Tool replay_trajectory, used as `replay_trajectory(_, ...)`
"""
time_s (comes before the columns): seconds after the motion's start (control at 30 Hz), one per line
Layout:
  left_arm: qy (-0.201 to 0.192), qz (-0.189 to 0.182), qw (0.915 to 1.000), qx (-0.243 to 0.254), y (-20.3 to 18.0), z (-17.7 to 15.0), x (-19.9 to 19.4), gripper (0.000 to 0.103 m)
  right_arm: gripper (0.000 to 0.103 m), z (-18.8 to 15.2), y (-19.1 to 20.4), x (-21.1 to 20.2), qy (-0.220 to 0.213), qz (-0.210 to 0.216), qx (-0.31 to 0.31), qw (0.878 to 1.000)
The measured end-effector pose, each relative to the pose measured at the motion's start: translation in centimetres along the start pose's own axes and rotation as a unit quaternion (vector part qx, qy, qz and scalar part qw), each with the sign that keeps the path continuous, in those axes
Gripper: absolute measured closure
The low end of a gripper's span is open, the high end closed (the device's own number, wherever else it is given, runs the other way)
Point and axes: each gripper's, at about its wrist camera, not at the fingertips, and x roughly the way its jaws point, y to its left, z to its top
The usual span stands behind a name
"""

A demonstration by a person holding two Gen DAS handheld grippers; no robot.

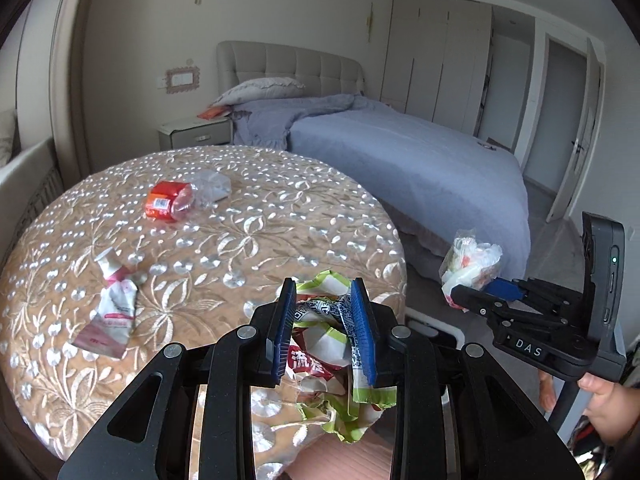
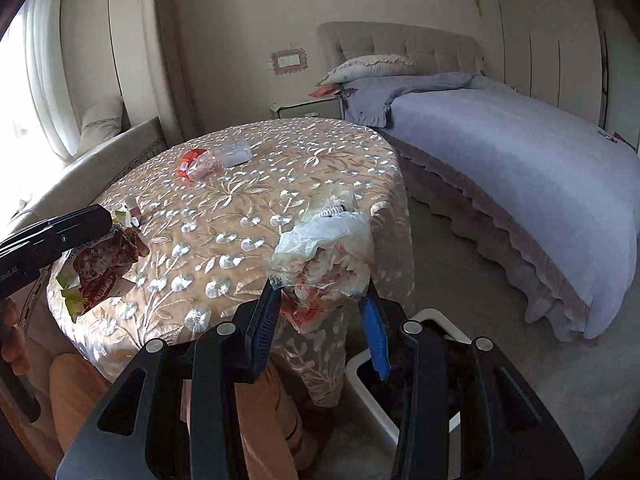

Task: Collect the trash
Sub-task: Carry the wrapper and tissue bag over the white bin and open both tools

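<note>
**Over the table edge, two loose loads**

On the table [image 1: 240,216] remain a flattened tube [image 1: 114,304] and crushed bottle [image 1: 176,200]. Left gripper [image 1: 324,292] pinches a crumpled snack wrapper [image 1: 328,360]; right gripper [image 2: 320,300] clamps a plastic wad [image 2: 328,256] above the bin [image 2: 360,376]. Either slack bundle could slip and miss.

A bedroom with cream walls [image 1: 132,32] and grey carpet [image 2: 480,280]. A bed [image 1: 420,152] with a tufted headboard [image 1: 288,64] and lavender cover stands beside a nightstand [image 1: 196,132]. Wardrobes [image 1: 436,60] line the far wall. Daylight enters through curtains [image 2: 44,60] above a sofa [image 2: 104,152].
</note>
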Motion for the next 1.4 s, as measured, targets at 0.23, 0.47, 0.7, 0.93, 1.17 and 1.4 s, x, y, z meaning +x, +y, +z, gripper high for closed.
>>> replay_trajectory(0.23, 0.050, -0.071, 0.9937, 0.071, -7.6, -1.0, 6.0, 0.075, 0.061, -3.4, -6.2, 0.7, 0.037, -0.046, 0.033, 0.998)
replay_trajectory(0.47, 0.118, -0.125, 0.9779, 0.119, -13.2, -2.9, 13.5, 0.075, 0.061, -7.7, -11.2, 3.4, 0.100, -0.066, 0.072, 0.990)
replay_trajectory(0.7, 0.175, -0.143, 0.9648, 0.135, -15.8, -4.4, 20.6, 0.075, 0.061, -11.1, -13.8, 7.4, 0.154, -0.071, 0.085, 0.982)
replay_trajectory(0.93, 0.213, -0.146, 0.9579, 0.125, -16.5, -5.1, 25.2, 0.074, 0.061, -13.4, -15.1, 11.1, 0.190, -0.070, 0.104, 0.974)
replay_trajectory(1.17, 0.221, -0.130, 0.9580, 0.128, -16.7, -5.7, 26.2, 0.007, 0.005, -13.9, -16.1, 12.1, 0.204, -0.096, 0.108, 0.968)
replay_trajectory(1.4, 0.207, -0.131, 0.9617, 0.122, -16.6, -5.0, 24.4, 0.005, 0.005, -13.2, -16.4, 10.8, 0.195, -0.106, 0.109, 0.969)
